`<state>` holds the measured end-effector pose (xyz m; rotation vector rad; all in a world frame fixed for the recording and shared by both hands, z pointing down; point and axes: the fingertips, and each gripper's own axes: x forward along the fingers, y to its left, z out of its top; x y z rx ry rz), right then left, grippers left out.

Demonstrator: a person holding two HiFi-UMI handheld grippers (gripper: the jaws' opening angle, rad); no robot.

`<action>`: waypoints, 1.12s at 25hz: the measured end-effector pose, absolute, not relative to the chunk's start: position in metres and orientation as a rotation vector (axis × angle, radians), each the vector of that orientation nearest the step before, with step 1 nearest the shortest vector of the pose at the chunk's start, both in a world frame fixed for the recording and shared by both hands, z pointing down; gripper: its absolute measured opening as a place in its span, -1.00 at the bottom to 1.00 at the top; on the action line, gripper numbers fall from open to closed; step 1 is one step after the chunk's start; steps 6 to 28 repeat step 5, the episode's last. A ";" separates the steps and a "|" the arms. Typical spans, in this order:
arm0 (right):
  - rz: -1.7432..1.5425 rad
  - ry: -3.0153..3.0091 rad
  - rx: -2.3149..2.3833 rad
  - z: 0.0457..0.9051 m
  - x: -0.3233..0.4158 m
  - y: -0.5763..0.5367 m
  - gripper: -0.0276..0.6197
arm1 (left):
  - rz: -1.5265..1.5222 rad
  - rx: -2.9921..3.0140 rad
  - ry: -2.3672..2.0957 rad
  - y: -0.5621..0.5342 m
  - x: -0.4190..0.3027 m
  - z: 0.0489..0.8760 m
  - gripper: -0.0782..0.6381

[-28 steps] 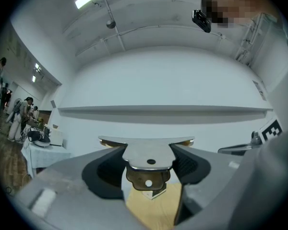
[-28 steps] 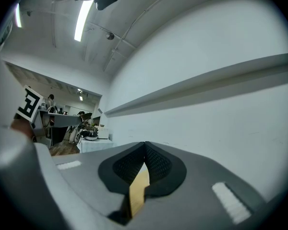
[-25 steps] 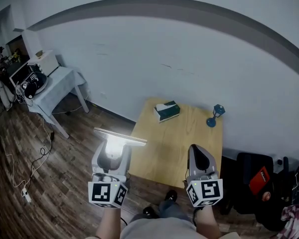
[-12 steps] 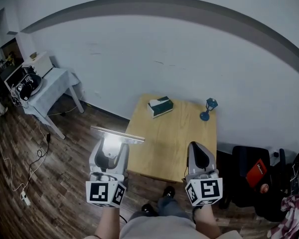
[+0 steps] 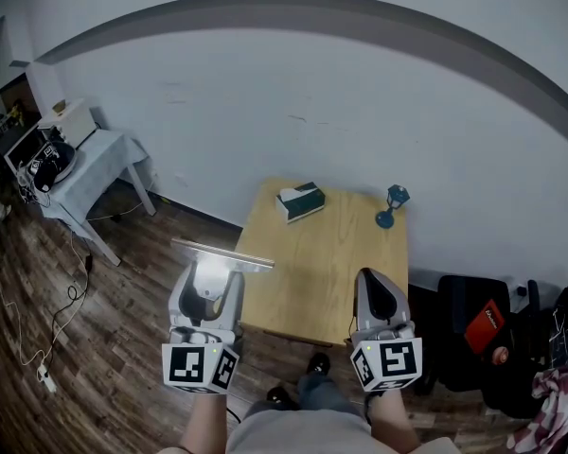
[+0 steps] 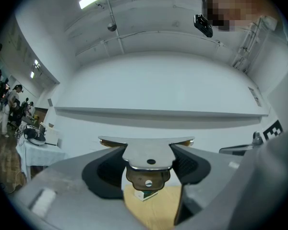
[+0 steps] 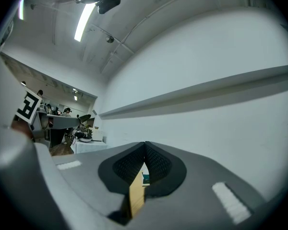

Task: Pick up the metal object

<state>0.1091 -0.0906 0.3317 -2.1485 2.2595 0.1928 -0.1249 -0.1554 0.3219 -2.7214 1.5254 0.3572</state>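
Observation:
A flat shiny metal object [image 5: 221, 255] with a wide T-shaped end is held level between the jaws of my left gripper [image 5: 211, 274], over the floor just left of the wooden table [image 5: 346, 272]. In the left gripper view the metal object [image 6: 148, 153] fills the gap between the dark pads, and the gripper [image 6: 148, 166] is shut on it. My right gripper [image 5: 376, 289] hangs over the table's near edge. Seen in its own view, the right gripper [image 7: 144, 153] has its pads pressed together with nothing between them.
On the table's far side lie a green and white tissue box [image 5: 299, 200] and a small teal dumbbell-shaped thing [image 5: 389, 206]. A white-clothed side table [image 5: 95, 170] with gear stands at left. Black bags [image 5: 473, 327] sit at right. Cables [image 5: 47, 348] trail on the wood floor.
The head view has shifted a little, so the table and its objects sit slightly higher and more to the left. Both grippers hold the same pose, the left still gripping the metal object.

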 end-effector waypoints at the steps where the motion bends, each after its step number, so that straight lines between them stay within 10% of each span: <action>1: 0.193 2.258 -2.149 0.331 0.110 -0.091 -0.91 | 0.358 -2.723 1.525 -0.156 -0.124 0.322 0.07; 28: 0.192 2.253 -2.151 0.331 0.111 -0.094 -0.91 | 0.362 -2.728 1.527 -0.160 -0.123 0.323 0.07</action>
